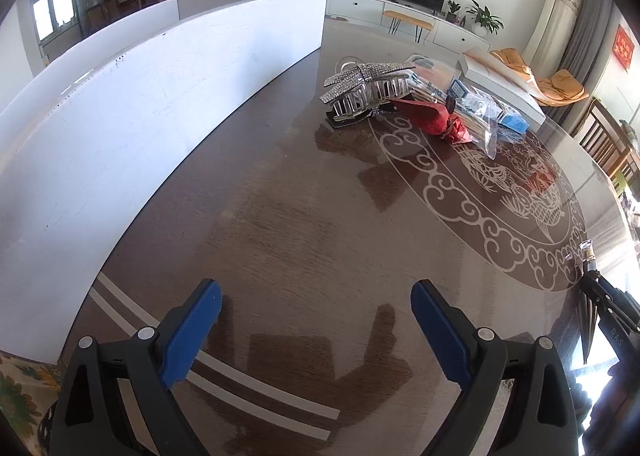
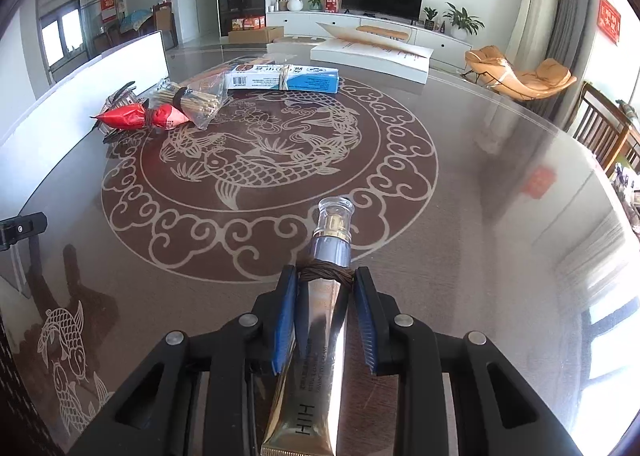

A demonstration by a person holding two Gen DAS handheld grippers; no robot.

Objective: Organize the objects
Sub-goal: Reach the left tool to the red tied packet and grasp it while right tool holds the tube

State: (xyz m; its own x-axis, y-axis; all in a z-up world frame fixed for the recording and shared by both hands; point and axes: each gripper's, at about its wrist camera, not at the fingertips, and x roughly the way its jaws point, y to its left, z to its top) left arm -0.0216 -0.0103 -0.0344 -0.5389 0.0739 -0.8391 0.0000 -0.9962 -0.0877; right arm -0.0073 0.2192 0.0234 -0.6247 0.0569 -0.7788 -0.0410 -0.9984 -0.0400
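Right wrist view: my right gripper [image 2: 326, 278] clamps a silver cosmetic tube with a clear cap [image 2: 320, 316] above the glossy brown carp-patterned table [image 2: 480, 216]. My left gripper [image 1: 316, 320] hangs unclenched, holding nothing, well short of the rhinestone hair claw [image 1: 366, 90] and red packet [image 1: 434, 118].

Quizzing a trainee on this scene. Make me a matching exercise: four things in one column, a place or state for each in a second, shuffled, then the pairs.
Things:
1. cosmetic tube
2. left gripper
3. red packet
4. blue and white box

Places or states:
A. open, nothing between its fingers
B. lying on the table beside the bundle of sticks
C. clamped in the right gripper
D. lying at the far rim of the fish pattern

Pairs: 1-C, 2-A, 3-B, 4-D
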